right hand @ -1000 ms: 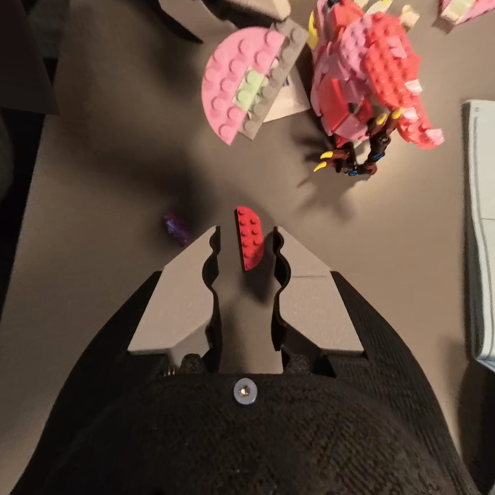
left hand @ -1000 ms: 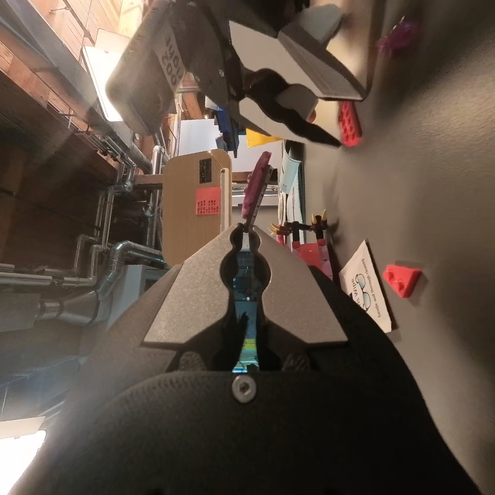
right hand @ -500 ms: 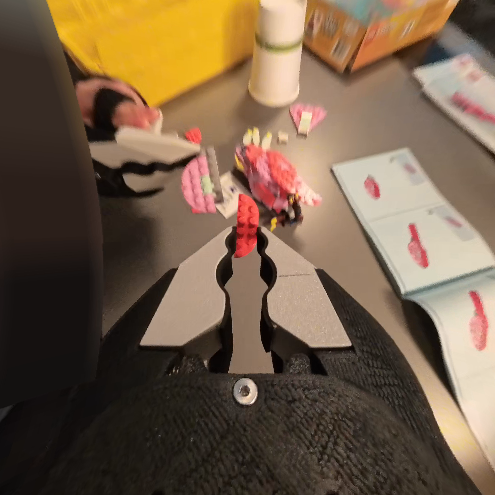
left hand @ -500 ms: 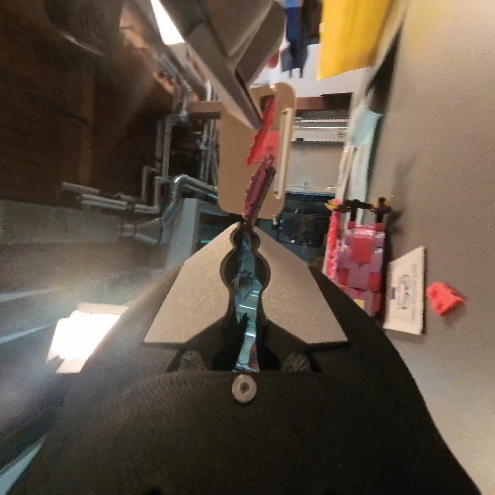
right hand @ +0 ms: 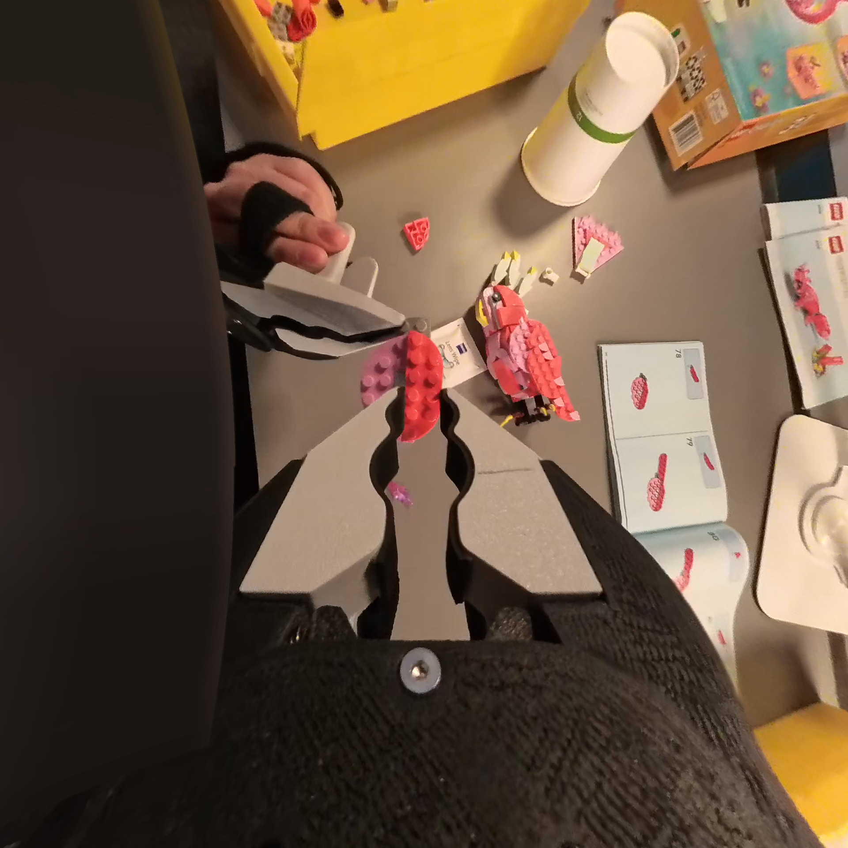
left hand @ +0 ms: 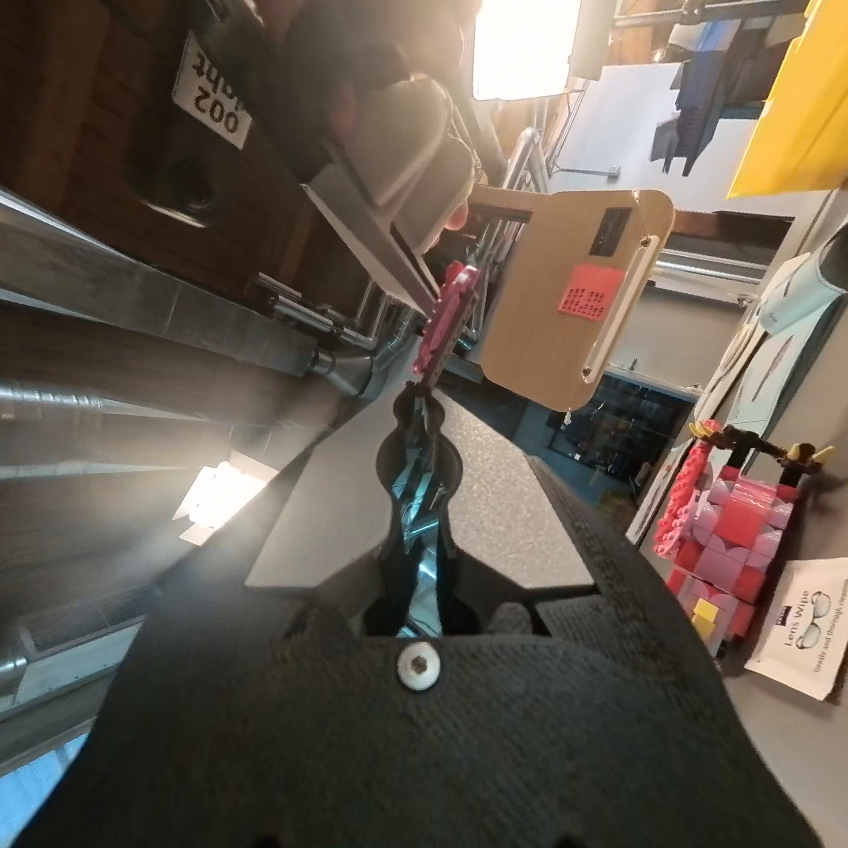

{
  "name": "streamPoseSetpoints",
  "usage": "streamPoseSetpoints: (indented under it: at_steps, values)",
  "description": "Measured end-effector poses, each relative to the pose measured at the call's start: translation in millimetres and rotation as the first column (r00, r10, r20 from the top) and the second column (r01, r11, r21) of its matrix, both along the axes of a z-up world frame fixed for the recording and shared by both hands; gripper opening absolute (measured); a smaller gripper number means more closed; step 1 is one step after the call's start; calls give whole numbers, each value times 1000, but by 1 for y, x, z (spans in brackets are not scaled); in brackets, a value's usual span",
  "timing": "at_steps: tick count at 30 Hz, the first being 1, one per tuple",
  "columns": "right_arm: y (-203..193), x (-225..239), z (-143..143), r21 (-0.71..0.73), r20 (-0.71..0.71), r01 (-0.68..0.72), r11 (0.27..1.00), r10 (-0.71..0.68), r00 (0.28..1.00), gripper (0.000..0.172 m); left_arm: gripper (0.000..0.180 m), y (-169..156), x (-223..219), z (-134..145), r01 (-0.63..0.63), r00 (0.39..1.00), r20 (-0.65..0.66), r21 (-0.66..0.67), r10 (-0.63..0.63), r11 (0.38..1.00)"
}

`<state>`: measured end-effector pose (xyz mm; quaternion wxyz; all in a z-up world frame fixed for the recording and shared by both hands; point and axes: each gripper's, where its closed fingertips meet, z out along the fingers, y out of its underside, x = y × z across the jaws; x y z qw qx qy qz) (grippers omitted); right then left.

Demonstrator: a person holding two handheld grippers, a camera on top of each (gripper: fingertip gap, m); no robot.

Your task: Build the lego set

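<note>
My right gripper (right hand: 420, 404) was clenched on a red half-round plate (right hand: 420, 385), studs facing the camera, both pads pressed to its edges, held above the grey table (right hand: 459, 192). At nine o'clock of it the left gripper (right hand: 399, 328) reached in level from the left, a bare hand (right hand: 275, 220) in a black strap squeezing its trigger. Its fingertips were pinched shut on the grey strip edging a pink half-round plate (right hand: 381, 376), and the red plate overlapped that pink one. From the left wrist view the same pink plate (left hand: 447, 326) stood edge-on at twelve o'clock above the closed tips, with the right gripper's fingers (left hand: 390, 257) meeting it from eleven.

Outward I counted one brick parrot (right hand: 527, 358) at two o'clock, one white sachet (right hand: 459, 353) beside it bearing print and a spectacles drawing, one small red wedge plate (right hand: 417, 234) at twelve, one white paper cup (right hand: 596, 110) with a green band, one pink fan piece (right hand: 596, 245), one open instruction booklet (right hand: 661, 436) with numbered pages, and one yellow bin (right hand: 404, 69).
</note>
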<state>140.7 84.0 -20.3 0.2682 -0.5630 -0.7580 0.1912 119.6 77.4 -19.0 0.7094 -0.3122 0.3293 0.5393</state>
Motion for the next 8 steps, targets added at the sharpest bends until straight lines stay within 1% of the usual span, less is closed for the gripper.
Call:
streamPoseSetpoints:
  at_steps: [2,8]
  values:
    - [0,0,0,27,9,7,1000,-8,1000,13,2,-2,1,1,11,1000,4,9,-11,1000]
    - [-5,-1,2,48,13,10,999,-10,1000,13,1,-5,2,3,25,1000,16,25,-25,999]
